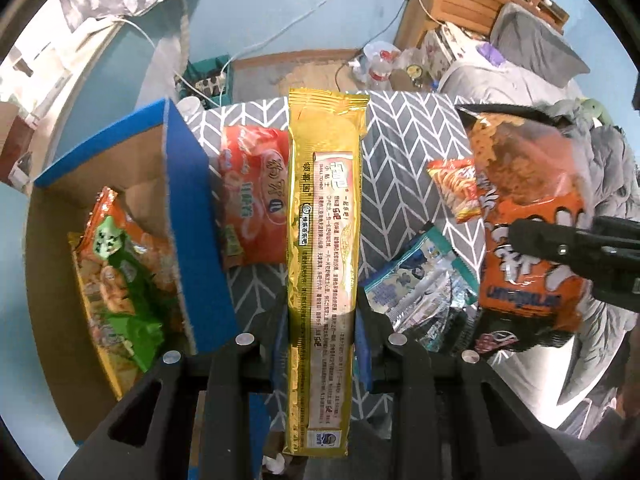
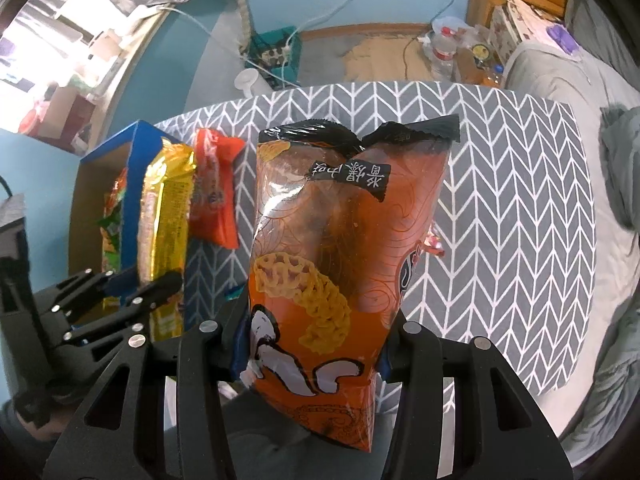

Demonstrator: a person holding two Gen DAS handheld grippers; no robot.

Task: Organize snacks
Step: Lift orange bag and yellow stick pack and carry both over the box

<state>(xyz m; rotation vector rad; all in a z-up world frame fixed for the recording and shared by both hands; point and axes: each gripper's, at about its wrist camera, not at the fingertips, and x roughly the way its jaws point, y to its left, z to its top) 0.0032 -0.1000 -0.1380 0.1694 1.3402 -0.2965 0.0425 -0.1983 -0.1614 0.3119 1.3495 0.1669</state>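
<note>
My left gripper (image 1: 320, 344) is shut on a long gold snack pack (image 1: 326, 240) and holds it upright above the table, just right of the blue cardboard box (image 1: 192, 216). The box holds a green and orange snack bag (image 1: 120, 272). My right gripper (image 2: 312, 356) is shut on a big orange chips bag (image 2: 340, 248), lifted over the table. That bag (image 1: 528, 216) and the right gripper (image 1: 576, 252) show at the right of the left wrist view. The gold pack (image 2: 164, 224) and left gripper (image 2: 120, 300) show at the left of the right wrist view.
A red-orange snack bag (image 1: 252, 196) lies by the box's right wall. A small red-yellow pack (image 1: 456, 188) and a blue-silver pack (image 1: 420, 288) lie on the grey chevron tablecloth (image 2: 512, 200). A bed (image 1: 532, 52) stands at the right; clutter and cables lie on the floor beyond.
</note>
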